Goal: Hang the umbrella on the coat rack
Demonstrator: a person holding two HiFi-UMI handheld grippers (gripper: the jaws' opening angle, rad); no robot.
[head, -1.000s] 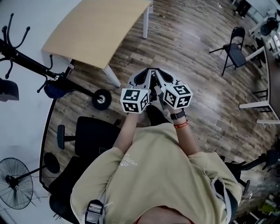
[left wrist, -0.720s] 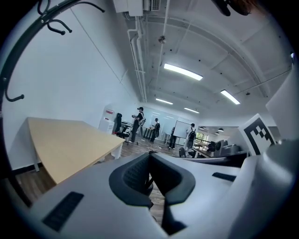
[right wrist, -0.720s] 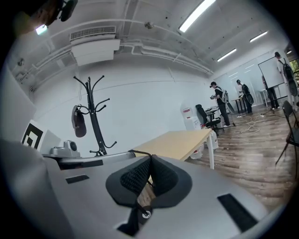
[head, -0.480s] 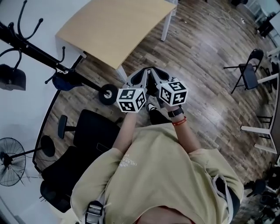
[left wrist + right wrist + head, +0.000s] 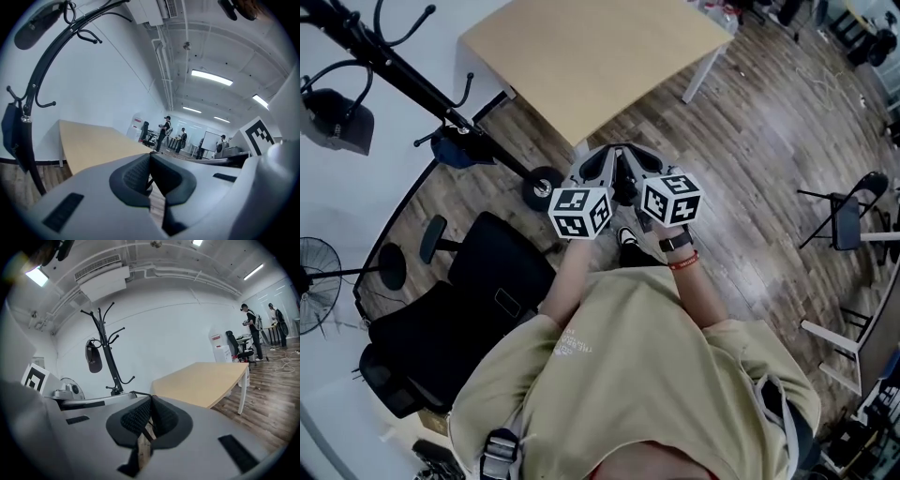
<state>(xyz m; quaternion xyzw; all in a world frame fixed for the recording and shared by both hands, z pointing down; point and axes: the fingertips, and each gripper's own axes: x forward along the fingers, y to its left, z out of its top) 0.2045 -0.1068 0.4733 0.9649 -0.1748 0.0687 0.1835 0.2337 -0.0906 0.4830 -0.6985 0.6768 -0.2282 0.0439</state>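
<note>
At 12 o'clock in the head view, a light wooden table [image 5: 591, 56] borders open wood-plank floor [image 5: 759, 159] that runs round to 3, and a black office chair [image 5: 478, 309] crowds 8. The left gripper [image 5: 151, 158] and right gripper [image 5: 151, 401] sit side by side, jaws pressed together on nothing. The black folded umbrella [image 5: 339, 122] hangs from the black coat rack [image 5: 412, 80] at 10.

place: open office | seen: desk [image 5: 591, 56] — swivel chair [image 5: 487, 300] — coat rack [image 5: 403, 74] — ceiling strip lights [image 5: 212, 78]

Table [image 5: 591, 61] ahead, coat rack [image 5: 412, 77] left of it, office chair [image 5: 478, 300] at left, open floor [image 5: 759, 178] right
</note>
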